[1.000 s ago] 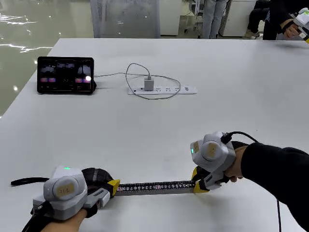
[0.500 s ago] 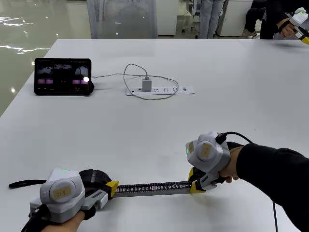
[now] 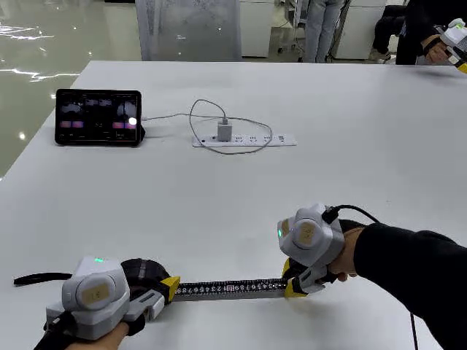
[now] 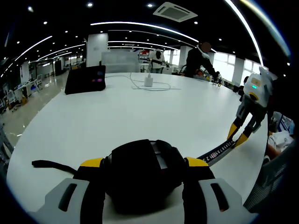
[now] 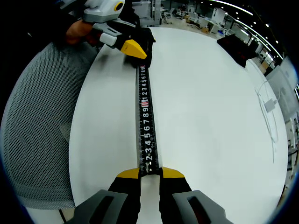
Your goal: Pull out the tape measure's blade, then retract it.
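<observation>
White counter [image 3: 219,197] carries a tape measure drawn partway out. Its black case [image 3: 142,271] sits clamped between the yellow-tipped jaws of the left tool [image 3: 157,288], one jaw against each side. From the case the blade [image 3: 230,288] runs straight and flat along the counter to the right tool [image 3: 290,281], whose jaws are pressed together on the blade's free end, pinching it. The right tool stands well apart from the case, with the full drawn length between them.

The blade's printed figures face up, low numbers farthest from the case and one red mark about midway along. A black strap [image 3: 40,277] trails from the case on the side away from the blade and lies loose on the counter.

Well beyond the case, a tablet [image 3: 98,116] stands with its screen lit. Also well beyond the case, across from the blade's middle, lies a white strip [image 3: 244,138] with a charger [image 3: 225,130] plugged in; a cable [image 3: 208,109] loops around it and reaches the tablet. On the near side of the case, past the counter's edge, the right gripper view catches a grey mesh chair [image 5: 37,116]. Far behind the case, people [image 3: 321,25] stand past the counter's far edge.
</observation>
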A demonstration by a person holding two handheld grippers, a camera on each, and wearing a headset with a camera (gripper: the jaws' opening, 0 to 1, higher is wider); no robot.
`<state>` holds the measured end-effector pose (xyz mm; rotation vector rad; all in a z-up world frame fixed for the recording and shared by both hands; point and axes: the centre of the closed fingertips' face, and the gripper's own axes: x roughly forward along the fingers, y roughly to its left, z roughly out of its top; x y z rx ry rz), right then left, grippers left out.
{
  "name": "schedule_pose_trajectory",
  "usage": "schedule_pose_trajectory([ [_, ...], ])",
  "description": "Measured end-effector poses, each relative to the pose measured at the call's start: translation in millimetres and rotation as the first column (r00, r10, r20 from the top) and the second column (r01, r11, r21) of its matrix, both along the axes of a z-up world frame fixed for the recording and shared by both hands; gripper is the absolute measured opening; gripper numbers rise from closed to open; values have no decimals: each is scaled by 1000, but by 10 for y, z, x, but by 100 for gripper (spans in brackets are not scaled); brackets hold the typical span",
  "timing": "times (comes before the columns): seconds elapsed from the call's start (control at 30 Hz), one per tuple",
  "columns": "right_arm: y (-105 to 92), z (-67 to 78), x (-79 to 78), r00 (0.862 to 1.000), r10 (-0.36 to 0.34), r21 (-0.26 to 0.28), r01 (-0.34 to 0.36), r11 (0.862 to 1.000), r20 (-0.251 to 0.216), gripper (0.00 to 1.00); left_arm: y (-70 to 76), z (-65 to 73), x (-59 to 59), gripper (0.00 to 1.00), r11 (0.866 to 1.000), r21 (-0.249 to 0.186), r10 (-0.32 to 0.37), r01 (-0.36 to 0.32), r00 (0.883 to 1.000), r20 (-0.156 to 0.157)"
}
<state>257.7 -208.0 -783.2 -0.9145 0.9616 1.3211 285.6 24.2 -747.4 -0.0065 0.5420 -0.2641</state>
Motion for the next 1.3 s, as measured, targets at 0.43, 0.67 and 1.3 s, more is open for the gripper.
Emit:
schedule_pose_trajectory([
  [0.43,44,2,-1,1000,-16,1,16,1000,1,10,-2,-7,4,63,1000,-1,0,0,1000,-1],
  [0.67,71,6,-8,999,-36,17,36,999,7,10,-2,-8,2,63,1000,-3,1,-1,1000,-2],
  [1.3,150,5,-11,1000,-21,41,20,999,16,11,-5,-4,-3,63,1000,-5,0,0,1000,-4],
])
